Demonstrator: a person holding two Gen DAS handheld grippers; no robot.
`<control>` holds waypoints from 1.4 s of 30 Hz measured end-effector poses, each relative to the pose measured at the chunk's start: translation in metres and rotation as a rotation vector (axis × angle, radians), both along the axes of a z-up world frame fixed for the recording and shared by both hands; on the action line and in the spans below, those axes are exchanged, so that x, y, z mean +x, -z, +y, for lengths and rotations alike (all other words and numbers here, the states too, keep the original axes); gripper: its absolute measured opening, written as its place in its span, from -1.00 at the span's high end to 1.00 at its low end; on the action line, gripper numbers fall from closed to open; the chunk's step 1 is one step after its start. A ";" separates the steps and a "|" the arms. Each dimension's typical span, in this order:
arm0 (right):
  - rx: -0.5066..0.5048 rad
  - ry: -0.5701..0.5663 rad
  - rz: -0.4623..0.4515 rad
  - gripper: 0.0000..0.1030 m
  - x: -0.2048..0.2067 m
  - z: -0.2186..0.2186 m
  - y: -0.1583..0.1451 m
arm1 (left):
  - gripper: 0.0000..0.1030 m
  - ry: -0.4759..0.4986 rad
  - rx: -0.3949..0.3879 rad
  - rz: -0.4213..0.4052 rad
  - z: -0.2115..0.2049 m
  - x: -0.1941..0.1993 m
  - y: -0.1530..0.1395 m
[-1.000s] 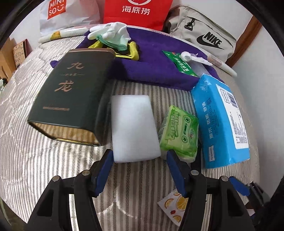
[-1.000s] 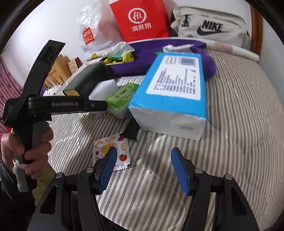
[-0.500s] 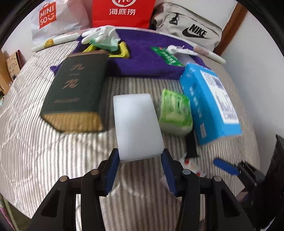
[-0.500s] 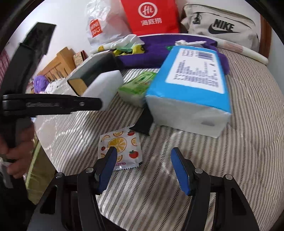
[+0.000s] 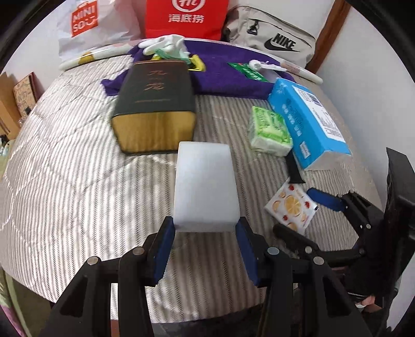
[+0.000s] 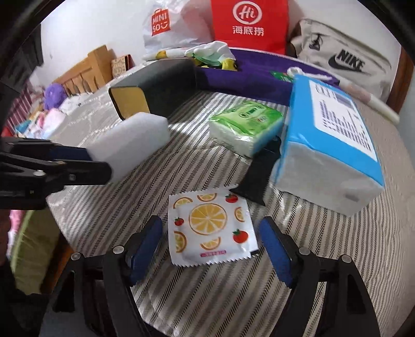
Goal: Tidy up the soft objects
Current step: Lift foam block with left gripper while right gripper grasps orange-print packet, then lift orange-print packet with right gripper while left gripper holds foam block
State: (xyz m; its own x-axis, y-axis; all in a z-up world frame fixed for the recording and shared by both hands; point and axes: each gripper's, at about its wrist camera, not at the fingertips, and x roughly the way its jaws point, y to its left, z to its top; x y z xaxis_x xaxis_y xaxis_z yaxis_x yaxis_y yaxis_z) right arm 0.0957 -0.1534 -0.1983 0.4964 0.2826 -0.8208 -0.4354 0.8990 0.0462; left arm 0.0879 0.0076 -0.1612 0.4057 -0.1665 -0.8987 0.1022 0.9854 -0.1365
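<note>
My left gripper (image 5: 205,229) is shut on the near end of a white sponge block (image 5: 205,181), held just above the striped bed; the same sponge (image 6: 132,140) juts in from the left in the right wrist view. My right gripper (image 6: 210,224) hangs over a flat fruit-print packet (image 6: 207,220) lying on the bed. Its jaws are opening, with the packet between them and the pads clear of it. A green tissue pack (image 5: 269,132) and a big blue tissue pack (image 5: 306,121) lie side by side to the right.
A dark tin box (image 5: 155,103) lies on its side behind the sponge. A purple towel (image 5: 225,77) with gloves and small items covers the back. Bags (image 5: 186,18) line the wall. A black flat object (image 6: 259,178) sticks out beneath the blue pack.
My left gripper closed on the sponge and carried it toward the near left, away from the green pack. My right gripper moved over the fruit-print packet and its jaws widened.
</note>
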 end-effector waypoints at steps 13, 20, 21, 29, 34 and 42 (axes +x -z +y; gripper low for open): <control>-0.004 0.014 -0.038 0.34 -0.013 -0.005 -0.002 | 0.01 -0.028 -0.067 0.023 0.039 -0.003 0.011; 0.070 -0.015 0.010 0.84 -0.021 -0.016 -0.003 | -0.07 -0.049 -0.085 0.005 0.043 -0.005 0.008; 0.076 -0.008 0.012 0.85 -0.021 -0.019 -0.004 | -0.08 -0.043 -0.079 0.005 0.041 -0.003 0.007; 0.092 0.047 -0.030 0.85 -0.032 -0.042 -0.016 | -0.17 0.003 0.010 0.010 0.013 0.011 0.012; 0.076 0.115 -0.062 0.85 -0.034 -0.066 -0.023 | -0.17 0.009 0.018 0.000 0.004 0.011 0.009; 0.017 0.218 -0.083 0.85 -0.025 -0.084 -0.014 | -0.21 -0.061 -0.004 0.043 0.004 0.022 0.019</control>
State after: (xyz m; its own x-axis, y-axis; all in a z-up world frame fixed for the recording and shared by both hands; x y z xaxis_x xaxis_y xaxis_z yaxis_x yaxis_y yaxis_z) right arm 0.0709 -0.2376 -0.1840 0.6133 0.1746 -0.7703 -0.2335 0.9717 0.0344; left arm 0.1103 0.0117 -0.1798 0.3759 -0.1465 -0.9150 0.0354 0.9890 -0.1438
